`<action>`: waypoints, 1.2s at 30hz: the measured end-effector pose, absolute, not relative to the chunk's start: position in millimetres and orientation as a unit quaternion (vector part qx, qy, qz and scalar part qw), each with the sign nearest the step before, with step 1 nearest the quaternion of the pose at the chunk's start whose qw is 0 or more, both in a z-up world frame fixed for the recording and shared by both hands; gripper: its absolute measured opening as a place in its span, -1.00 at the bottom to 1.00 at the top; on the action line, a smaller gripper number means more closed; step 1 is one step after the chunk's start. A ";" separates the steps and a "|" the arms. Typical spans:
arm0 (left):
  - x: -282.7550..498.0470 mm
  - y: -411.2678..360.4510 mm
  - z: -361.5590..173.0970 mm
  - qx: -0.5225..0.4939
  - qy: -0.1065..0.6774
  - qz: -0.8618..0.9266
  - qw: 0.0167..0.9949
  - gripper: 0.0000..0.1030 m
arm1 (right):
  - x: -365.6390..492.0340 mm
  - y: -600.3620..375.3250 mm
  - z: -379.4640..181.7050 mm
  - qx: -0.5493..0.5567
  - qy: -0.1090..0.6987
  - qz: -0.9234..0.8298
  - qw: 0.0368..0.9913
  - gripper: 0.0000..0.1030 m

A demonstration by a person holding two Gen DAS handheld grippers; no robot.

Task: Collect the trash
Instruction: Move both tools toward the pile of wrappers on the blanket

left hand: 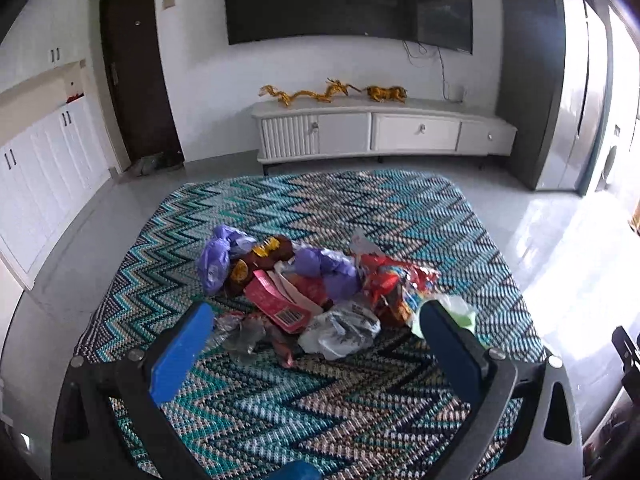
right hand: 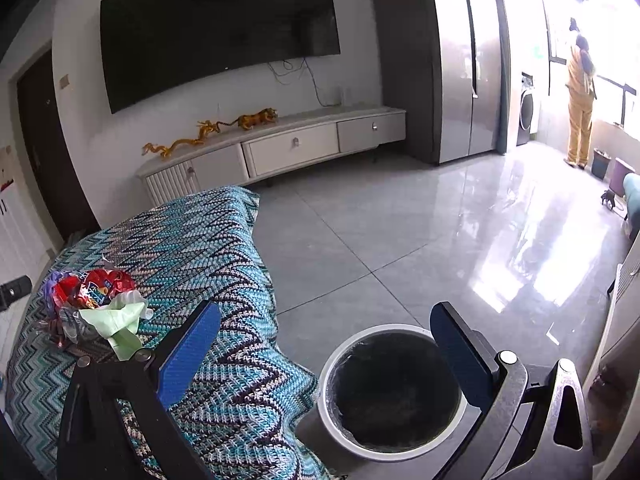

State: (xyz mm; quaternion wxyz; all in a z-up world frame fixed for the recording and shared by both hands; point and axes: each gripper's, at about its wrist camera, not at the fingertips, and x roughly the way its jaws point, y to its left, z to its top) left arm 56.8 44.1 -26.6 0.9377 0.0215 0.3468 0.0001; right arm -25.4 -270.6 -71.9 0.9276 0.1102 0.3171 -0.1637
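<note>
A heap of trash [left hand: 316,280] lies on a table under a zigzag knitted cloth [left hand: 304,408]: purple bags [left hand: 218,258], a red carton [left hand: 276,302], a white printed bag [left hand: 340,328], red snack wrappers [left hand: 396,280] and a pale green bag [left hand: 460,312]. My left gripper [left hand: 314,318] is open, its blue fingertips on either side of the heap's near edge, nothing held. In the right wrist view the heap [right hand: 92,300] sits at far left. My right gripper [right hand: 326,320] is open and empty above a round white bin [right hand: 394,392] with a black liner on the floor.
A white TV cabinet [left hand: 380,132] with gold dragon figures stands under a wall TV [left hand: 348,0]. A tall grey fridge [right hand: 464,60] is at the right. A person in yellow [right hand: 580,96] stands by the far window. Glossy floor tiles [right hand: 420,240] spread beyond the table's corner.
</note>
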 end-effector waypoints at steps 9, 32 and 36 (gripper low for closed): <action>55.7 57.4 -24.3 0.019 0.343 -0.024 0.939 1.00 | -28.3 -263.0 -64.1 0.106 0.312 -0.165 0.930 0.99; 30.6 172.7 77.0 0.016 0.247 0.040 0.968 1.00 | -55.1 -243.7 -20.3 0.093 0.257 -0.140 0.952 0.99; 28.6 207.2 89.6 0.021 0.228 0.067 0.971 1.00 | -49.3 -228.9 -16.4 0.081 0.268 -0.127 0.952 0.99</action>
